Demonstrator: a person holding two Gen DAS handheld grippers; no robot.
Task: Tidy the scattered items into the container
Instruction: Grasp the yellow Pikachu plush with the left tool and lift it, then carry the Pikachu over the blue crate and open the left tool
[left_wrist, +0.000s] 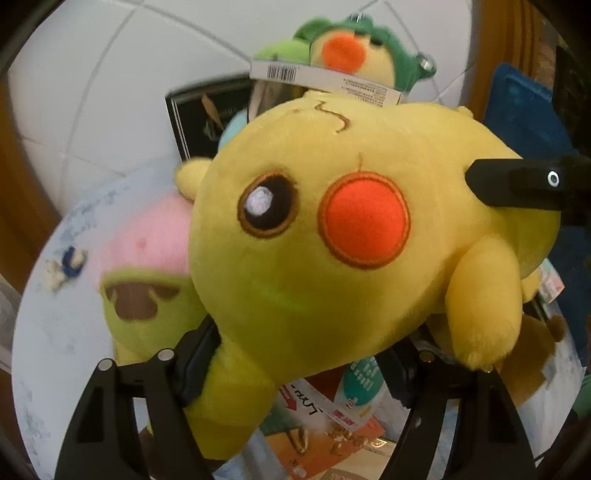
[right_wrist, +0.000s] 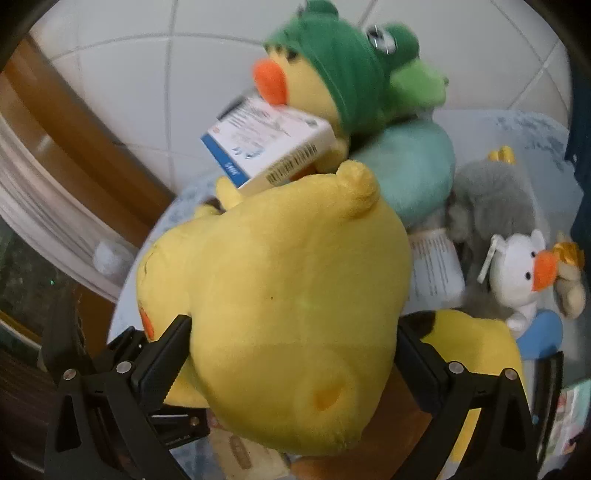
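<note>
A big yellow plush toy (left_wrist: 332, 240) with a red cheek fills both views, hanging over the pale blue patterned container (left_wrist: 55, 295). In the left wrist view my left gripper (left_wrist: 295, 354) has the toy's ear and the underside of its head between its pads, which touch it on both sides. My right gripper (right_wrist: 293, 328) is shut on the toy's body (right_wrist: 280, 295), with both pads sunk into the fabric. One of its black fingers (left_wrist: 517, 184) shows at the toy's right side in the left wrist view.
In the container (right_wrist: 517, 136) lie a green-hooded duck plush (right_wrist: 332, 74), a white barcode box (right_wrist: 266, 147), a teal plush (right_wrist: 413, 173), a grey plush (right_wrist: 491, 199), a white duck plush (right_wrist: 517, 269), a pink-and-green plush (left_wrist: 147, 266) and an orange box (left_wrist: 332, 435). White floor tiles (left_wrist: 92, 74) lie beyond.
</note>
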